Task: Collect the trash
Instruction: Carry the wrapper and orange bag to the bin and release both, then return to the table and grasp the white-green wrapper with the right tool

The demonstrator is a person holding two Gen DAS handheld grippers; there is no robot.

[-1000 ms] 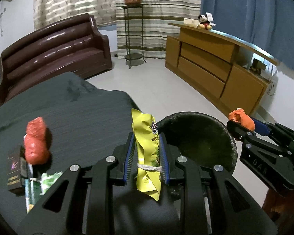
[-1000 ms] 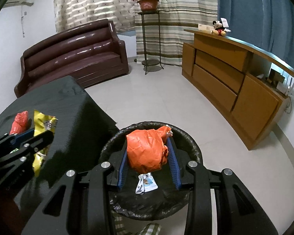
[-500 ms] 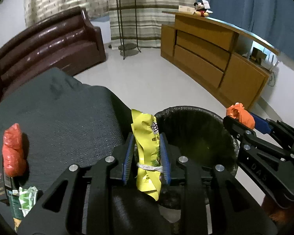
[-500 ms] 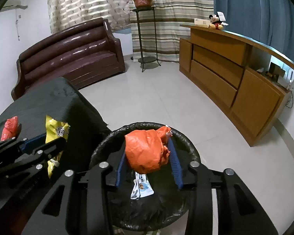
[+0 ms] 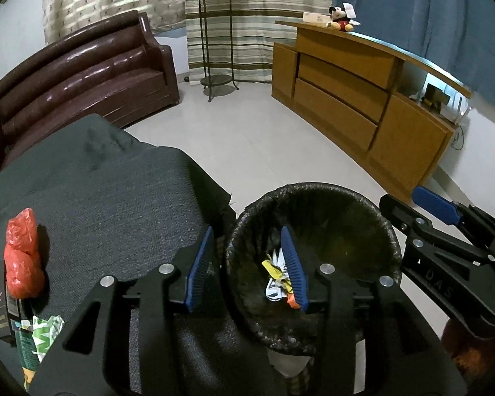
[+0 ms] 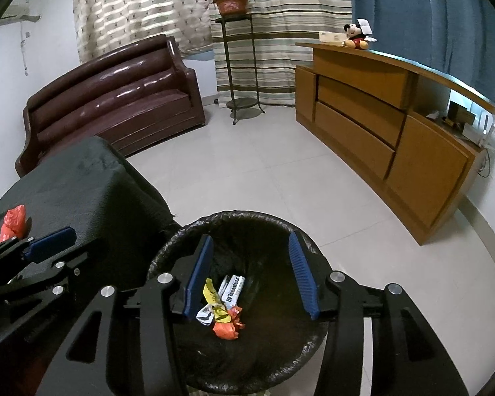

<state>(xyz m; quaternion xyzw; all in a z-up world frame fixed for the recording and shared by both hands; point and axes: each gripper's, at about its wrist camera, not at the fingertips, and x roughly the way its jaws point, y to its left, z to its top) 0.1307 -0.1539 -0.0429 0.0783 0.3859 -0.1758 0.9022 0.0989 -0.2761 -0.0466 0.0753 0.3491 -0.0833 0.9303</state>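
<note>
A round bin with a black liner (image 5: 373, 204) (image 6: 241, 217) stands on the floor beside the dark-clothed table (image 5: 109, 204) (image 6: 82, 178). My left gripper (image 5: 247, 270) is open and empty over the bin's left rim. My right gripper (image 6: 250, 274) is open and empty above the bin's mouth. In the bin lie a yellow wrapper (image 6: 214, 300) (image 5: 269, 265), an orange bag (image 6: 227, 326) and a white wrapper (image 6: 232, 290). A red plastic bag (image 5: 21, 257) (image 6: 13, 222) lies on the table at the left, beside green and dark packets (image 5: 33, 336).
A brown sofa (image 5: 82, 79) stands behind the table. A plant stand (image 5: 214, 33) and a long wooden cabinet (image 5: 363, 99) line the far wall and right side. Pale tiled floor (image 6: 264, 165) lies between them.
Both grippers have opened. The yellow wrapper left my left gripper and the orange bag left my right gripper; both now lie in the bin.
</note>
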